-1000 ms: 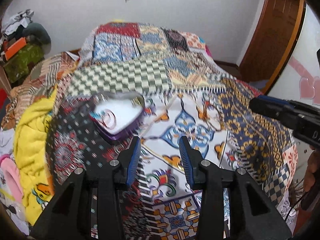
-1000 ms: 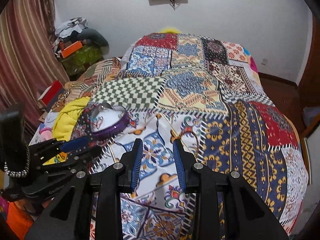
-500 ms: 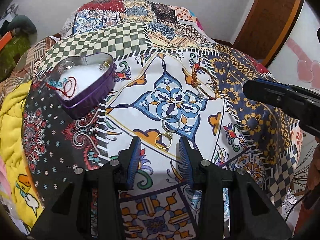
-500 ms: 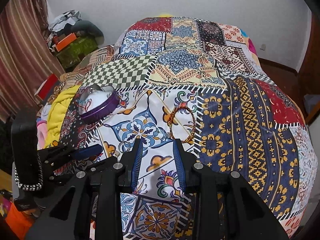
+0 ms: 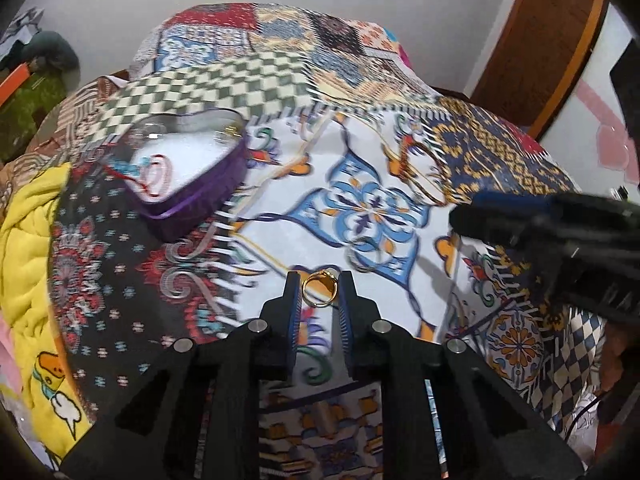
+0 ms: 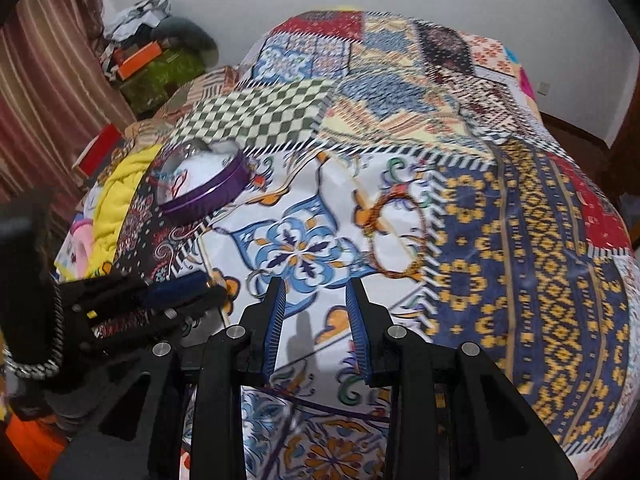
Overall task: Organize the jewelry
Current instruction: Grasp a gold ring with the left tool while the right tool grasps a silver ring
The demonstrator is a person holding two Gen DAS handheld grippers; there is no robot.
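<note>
Left gripper (image 5: 319,294) low over the bed (image 5: 500,152), jaws closing with a gold ring (image 5: 320,289) between them; pads close on either side of the ring, not clearly pressing yet. Ring lying on the patchwork bedspread, near the edge of a blue flower motif.

Judged best for this pick: keep the jaws centred on the ring, finish the squeeze before lifting, stay low so the thin band does not slip under a pad or press into the soft cloth. Rise straight up once caught, then head for the tin.

Heart-shaped purple tin (image 5: 188,176) up and to the left, well apart from the ring, open, white padding inside with a red thread piece and small shiny items already lying in it. Likely home for the ring.

Right gripper (image 6: 316,308) beside the left, jaws apart and empty, hanging above bare bedspread. Beaded orange bracelet (image 6: 398,236) ahead of it, flat on the cloth, still to be gathered. A second, silvery ring just beyond the gold one in the left view, too blurred to be sure.

Possible obstacles: busy pattern hiding small pieces; soft bedding giving way under pressure; right gripper close on the ring's right side, a bump risk during the lift. Yellow blanket (image 5: 28,264) and clutter at the bed's left edge, clear of the path to the tin.
</note>
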